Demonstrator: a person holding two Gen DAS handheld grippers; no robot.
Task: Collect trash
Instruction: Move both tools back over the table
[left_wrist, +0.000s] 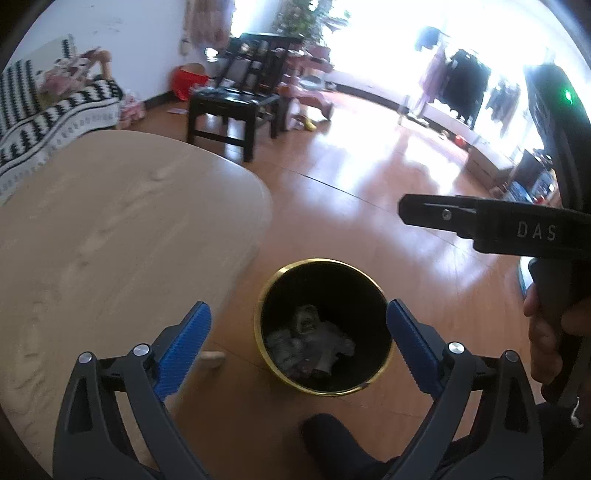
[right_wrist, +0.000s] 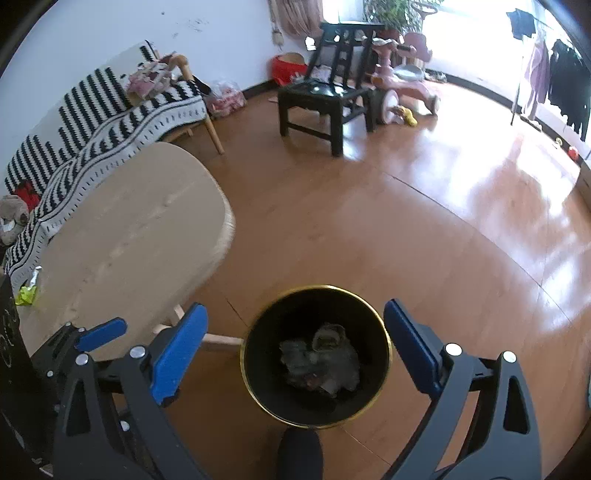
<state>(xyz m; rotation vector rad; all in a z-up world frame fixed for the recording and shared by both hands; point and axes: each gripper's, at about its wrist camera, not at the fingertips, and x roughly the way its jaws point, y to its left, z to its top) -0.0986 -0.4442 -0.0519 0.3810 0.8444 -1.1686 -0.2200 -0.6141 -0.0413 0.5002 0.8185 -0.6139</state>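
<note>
Nearest in both wrist views, a dark shoe tip (right_wrist: 299, 448) stands just short of the bin, which suggests the person has stepped up close so that drops fall straight in. The left gripper (left_wrist: 298, 341) hangs above the bin (left_wrist: 258, 325) with its blue pads spread wide and nothing between them; the right gripper (right_wrist: 293, 345) does the same from its side, jaws apart and empty. Both point steeply down at the black, gold-rimmed bin on the floor, the likely reason being a clean release over its mouth. Crumpled trash (right_wrist: 321, 360) lies at the bottom of the bin. To the left, the pale oval worktop (right_wrist: 129, 229) still carries a yellow-green wrapper (right_wrist: 26, 295) at its near left edge, probably the next thing to fetch. Farther off stand a dark chair (right_wrist: 325, 99) and a striped sofa (right_wrist: 96, 122).
</note>
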